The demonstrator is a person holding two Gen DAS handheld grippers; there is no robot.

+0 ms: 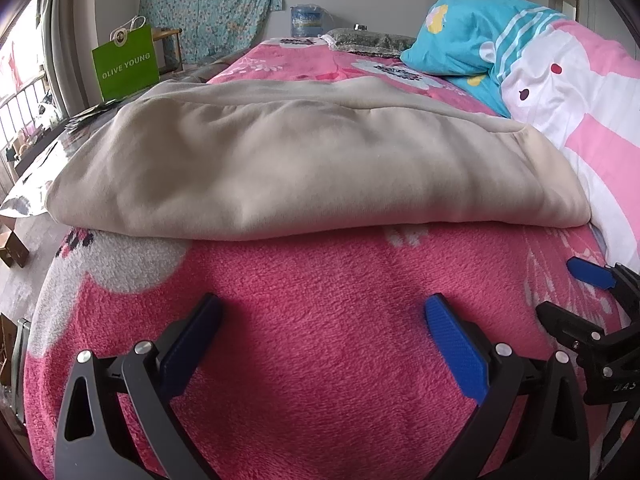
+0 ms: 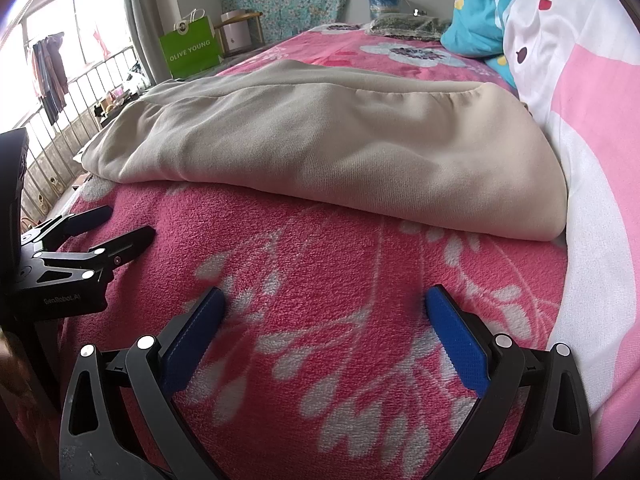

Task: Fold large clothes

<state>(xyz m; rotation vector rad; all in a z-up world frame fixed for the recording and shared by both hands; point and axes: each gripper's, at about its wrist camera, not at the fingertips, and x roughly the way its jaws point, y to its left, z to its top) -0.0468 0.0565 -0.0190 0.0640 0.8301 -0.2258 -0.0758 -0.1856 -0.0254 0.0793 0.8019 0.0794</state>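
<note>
We have the beige garment lying on the bed, across the pink fleece blanket, already doubled into a thick oblong. Its near folded edge runs side to side a little ahead of us, its right end rests against the pink-and-white quilt along the right side of the bed, and its left end reaches the bed's left edge.

Our left tool hovers low over the blanket with its blue pads spread wide and nothing between them. Our right tool is the same: wide apart, empty, just short of the garment's near edge. Each shows at the margin of the other's view, so they sit side by side.

We judge the cloth to be a soft, heavy knit, probably a sweatshirt weight: limp, not fragile, with enough bulk that layers will slump if lifted from one point. The fleece underneath looks grippy, so dragging would likely bunch it.

We think the best hold is at the two near corners, one tool each, pinching all layers together at the rounded fold, where the stack is thickest and least likely to separate.
</note>
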